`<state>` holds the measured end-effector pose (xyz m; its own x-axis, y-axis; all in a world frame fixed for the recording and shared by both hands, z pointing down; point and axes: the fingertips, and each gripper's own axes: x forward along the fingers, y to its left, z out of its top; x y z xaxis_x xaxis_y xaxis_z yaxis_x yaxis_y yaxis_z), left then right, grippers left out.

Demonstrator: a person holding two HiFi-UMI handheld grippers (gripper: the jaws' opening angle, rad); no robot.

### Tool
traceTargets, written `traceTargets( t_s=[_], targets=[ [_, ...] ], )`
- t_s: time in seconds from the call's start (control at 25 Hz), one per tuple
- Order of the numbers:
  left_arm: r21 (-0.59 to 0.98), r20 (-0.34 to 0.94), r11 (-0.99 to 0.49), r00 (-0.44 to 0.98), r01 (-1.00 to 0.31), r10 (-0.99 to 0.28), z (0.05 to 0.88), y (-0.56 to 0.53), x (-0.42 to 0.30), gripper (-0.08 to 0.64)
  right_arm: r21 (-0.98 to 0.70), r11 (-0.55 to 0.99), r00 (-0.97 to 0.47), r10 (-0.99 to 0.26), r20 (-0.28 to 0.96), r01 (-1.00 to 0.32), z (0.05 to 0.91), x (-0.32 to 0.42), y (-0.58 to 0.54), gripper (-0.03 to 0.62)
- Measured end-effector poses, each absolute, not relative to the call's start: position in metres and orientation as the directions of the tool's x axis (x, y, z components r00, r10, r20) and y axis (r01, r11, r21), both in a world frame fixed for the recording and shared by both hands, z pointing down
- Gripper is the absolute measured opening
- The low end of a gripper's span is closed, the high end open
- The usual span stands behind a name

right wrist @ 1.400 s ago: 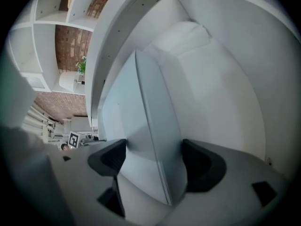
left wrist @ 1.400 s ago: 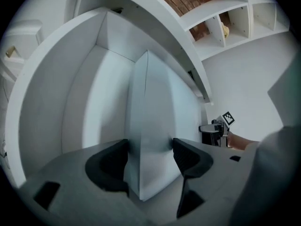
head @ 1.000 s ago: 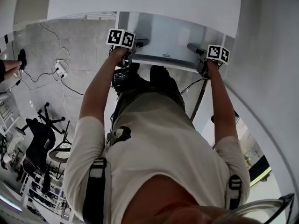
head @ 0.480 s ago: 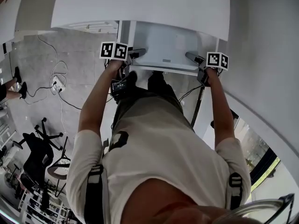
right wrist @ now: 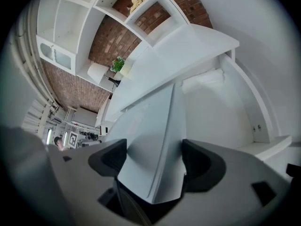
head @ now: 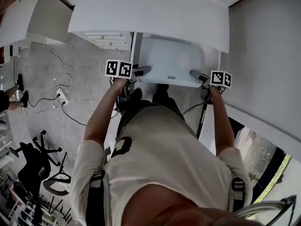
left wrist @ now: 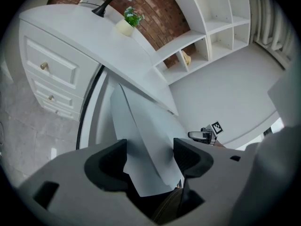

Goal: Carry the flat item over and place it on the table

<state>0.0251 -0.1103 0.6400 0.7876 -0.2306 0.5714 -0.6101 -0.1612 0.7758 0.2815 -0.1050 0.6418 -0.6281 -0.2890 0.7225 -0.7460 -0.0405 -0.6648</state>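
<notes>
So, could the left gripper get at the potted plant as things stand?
Probably not: the left gripper is closed on the flat white panel, shared with the right gripper, and the potted plant stands far off on the table.

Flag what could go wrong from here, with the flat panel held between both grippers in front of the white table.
1. The left gripper and right gripper each pinch only an end of the flat panel; if the hands fall out of step, it may twist or slip free.
2. The panel's far edge seems tucked beneath the table, so it might catch the rim when lifted.
3. A potted plant stands on the table and could get knocked.
</notes>
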Motion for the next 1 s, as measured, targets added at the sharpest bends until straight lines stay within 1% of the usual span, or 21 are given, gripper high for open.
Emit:
traceTargets(
  t_s=[0.32, 0.52, 0.68, 1.0],
  targets=[
    [0.775, 0.525, -0.213, 0.794, -0.595, -0.305, 0.601, -0.077, -0.023, 0.314, -0.665, 0.024, -0.627, -0.362, 0.690, -0.746, 0.598, 0.235, -0.075, 0.365],
    [0.763, 0.492, -0.261, 0.793, -0.592, -0.359, 0.571, -0.060, -0.053, 0.314, -0.669, 0.078, -0.635, -0.414, 0.653, -0.739, 0.566, 0.205, -0.058, 0.364],
    [0.761, 0.465, -0.273, 0.788, -0.589, -0.403, 0.550, -0.038, -0.080, 0.314, -0.675, 0.115, -0.644, -0.450, 0.618, -0.729, 0.539, 0.181, -0.042, 0.357],
    [0.728, 0.428, -0.324, 0.769, -0.605, -0.474, 0.521, -0.026, -0.106, 0.314, -0.685, 0.153, -0.665, -0.459, 0.590, -0.713, 0.518, 0.154, -0.029, 0.356]
  ],
)
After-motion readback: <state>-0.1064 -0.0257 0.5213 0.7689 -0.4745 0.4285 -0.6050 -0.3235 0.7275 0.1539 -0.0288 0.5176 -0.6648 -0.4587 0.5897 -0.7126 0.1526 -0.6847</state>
